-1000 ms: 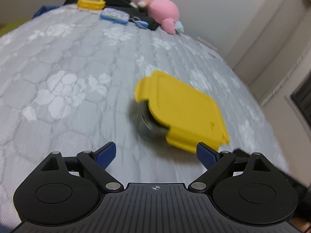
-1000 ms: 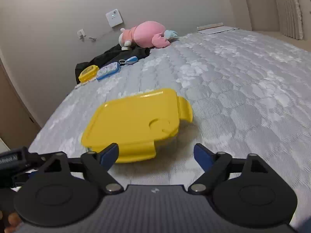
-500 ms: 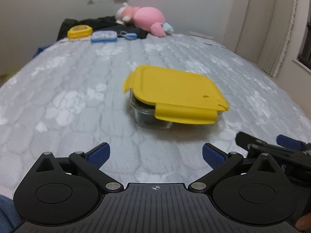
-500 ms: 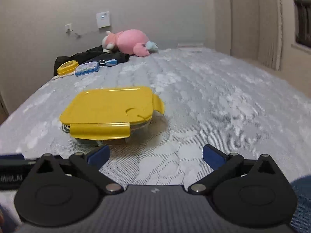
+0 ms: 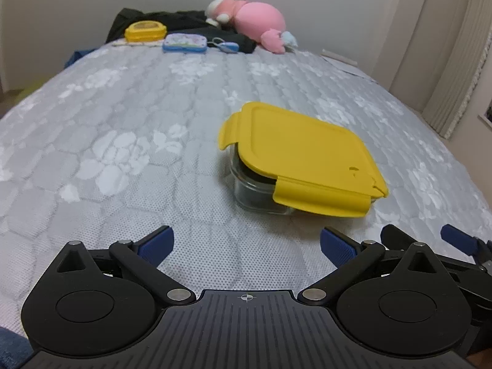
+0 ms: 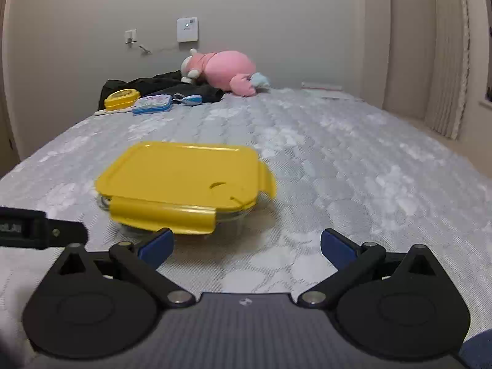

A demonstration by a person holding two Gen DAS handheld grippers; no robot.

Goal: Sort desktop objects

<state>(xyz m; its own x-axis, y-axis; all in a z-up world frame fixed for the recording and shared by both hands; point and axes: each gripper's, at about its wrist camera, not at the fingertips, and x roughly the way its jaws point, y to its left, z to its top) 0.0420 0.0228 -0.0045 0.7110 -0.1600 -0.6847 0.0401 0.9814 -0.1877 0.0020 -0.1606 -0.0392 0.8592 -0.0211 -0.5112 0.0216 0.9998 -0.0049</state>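
A glass container with a yellow lid (image 5: 303,158) rests on the grey quilted bed; it also shows in the right wrist view (image 6: 184,181). The lid sits askew on the glass box, one front flap hanging down. My left gripper (image 5: 246,244) is open and empty, on the near side of the container and to its left. My right gripper (image 6: 246,244) is open and empty, close in front of the container; its left fingertip (image 6: 156,246) is near the lid's front flap. The right gripper's blue tips also show at the left wrist view's lower right (image 5: 455,240).
At the bed's far end lie a small yellow box (image 6: 121,98), a blue pencil case (image 6: 152,104), a blue keychain (image 6: 189,100), black clothing (image 6: 166,86) and a pink plush toy (image 6: 223,70). Papers (image 6: 323,90) lie far right. Curtains hang at right.
Both grippers have pulled back and levelled out, so the container now sits farther off. The left view has swung left, putting the container right of centre. Both grippers stayed open.
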